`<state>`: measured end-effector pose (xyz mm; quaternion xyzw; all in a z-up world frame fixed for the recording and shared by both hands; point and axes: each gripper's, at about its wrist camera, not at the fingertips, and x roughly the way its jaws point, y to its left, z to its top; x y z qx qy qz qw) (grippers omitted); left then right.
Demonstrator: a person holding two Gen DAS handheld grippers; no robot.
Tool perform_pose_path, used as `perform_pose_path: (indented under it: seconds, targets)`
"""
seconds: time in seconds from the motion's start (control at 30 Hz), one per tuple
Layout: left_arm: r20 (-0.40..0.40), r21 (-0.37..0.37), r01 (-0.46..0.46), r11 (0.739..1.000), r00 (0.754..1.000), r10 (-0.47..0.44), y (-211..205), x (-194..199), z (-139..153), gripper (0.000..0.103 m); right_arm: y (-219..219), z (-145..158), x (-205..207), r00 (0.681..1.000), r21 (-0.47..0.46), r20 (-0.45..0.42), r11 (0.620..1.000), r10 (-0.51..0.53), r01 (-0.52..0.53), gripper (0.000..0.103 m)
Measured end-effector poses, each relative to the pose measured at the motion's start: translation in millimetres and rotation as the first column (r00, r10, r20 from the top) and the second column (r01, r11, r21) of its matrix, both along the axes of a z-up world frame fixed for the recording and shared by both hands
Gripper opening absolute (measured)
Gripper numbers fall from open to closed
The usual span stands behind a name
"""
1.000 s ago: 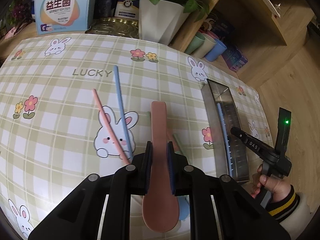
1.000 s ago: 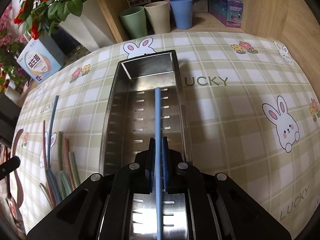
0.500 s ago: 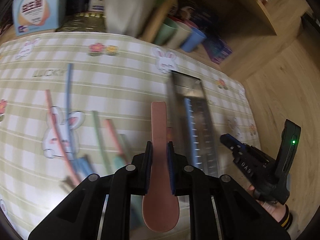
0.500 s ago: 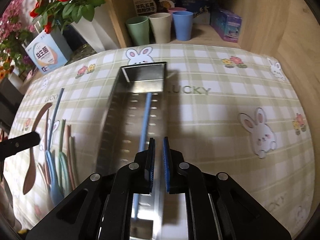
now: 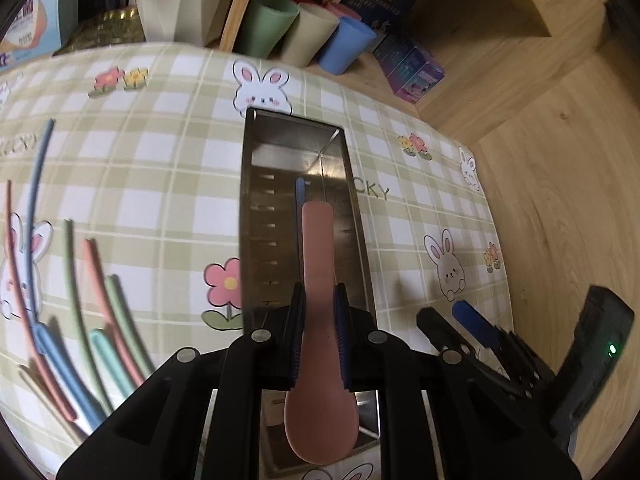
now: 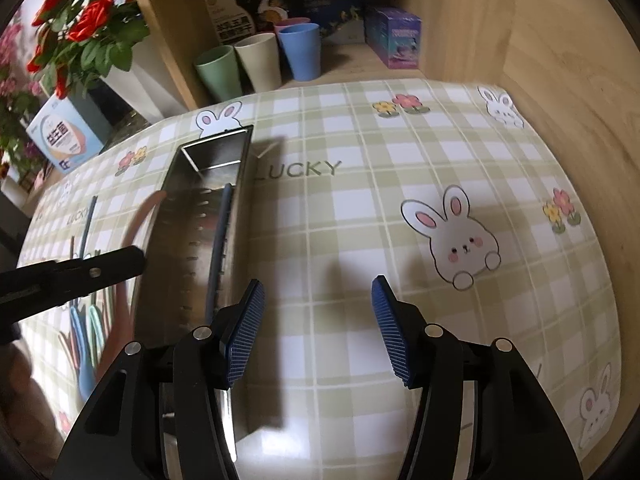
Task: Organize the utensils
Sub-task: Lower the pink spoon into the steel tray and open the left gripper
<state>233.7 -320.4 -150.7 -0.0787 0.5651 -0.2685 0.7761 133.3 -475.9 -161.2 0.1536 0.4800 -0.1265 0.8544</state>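
My left gripper [image 5: 319, 320] is shut on a pink spoon [image 5: 318, 264] and holds it above the long steel tray [image 5: 250, 208], handle pointing away. A blue chopstick [image 5: 300, 192] lies inside the tray; it also shows in the right wrist view [image 6: 220, 240]. My right gripper [image 6: 318, 312] is open and empty, just right of the tray [image 6: 176, 240] over the tablecloth. Several pink, blue and green utensils [image 5: 80, 308] lie on the cloth left of the tray.
Green, beige and blue cups [image 6: 260, 60] stand on a wooden shelf behind the table. A purple box [image 6: 394, 36] sits to their right. A white flower pot with red flowers [image 6: 92, 28] and a printed box [image 6: 60, 136] stand at the back left.
My left gripper carried the pink spoon rightward from the utensil pile to above the tray. My right gripper let go of the blue chopstick, opened wide and moved right of the tray.
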Motion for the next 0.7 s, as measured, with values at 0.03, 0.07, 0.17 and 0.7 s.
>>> perform_pose_path:
  seconds: [0.03, 0.07, 0.17, 0.7]
  targets:
    - [-0.001, 0.009, -0.001, 1.0, 1.0, 0.001, -1.2, -0.3, -2.2, 0.014, -0.8, -0.9, -1.1, 1.0, 0.003, 0.0, 1.0, -0.003, 0.003, 0.054]
    - [0.0, 0.018, 0.004, 1.0, 1.0, -0.004, -3.0, -0.1, -4.7, 0.014, -2.0, -1.9, -2.1, 1.0, 0.009, 0.0, 1.0, -0.006, 0.006, 0.054]
    - [0.008, 0.071, 0.033, 0.997, 0.999, -0.033, -10.7, -2.6, -14.1, 0.014, -4.0, -3.2, -3.5, 1.0, 0.014, -0.002, 1.0, -0.012, 0.012, 0.054]
    - [0.043, 0.063, 0.114, 0.991, 0.992, -0.117, 11.4, -11.0, 2.6, 0.015, 11.7, 6.7, -7.6, 1.0, 0.027, 0.008, 0.999, -0.03, 0.03, 0.054]
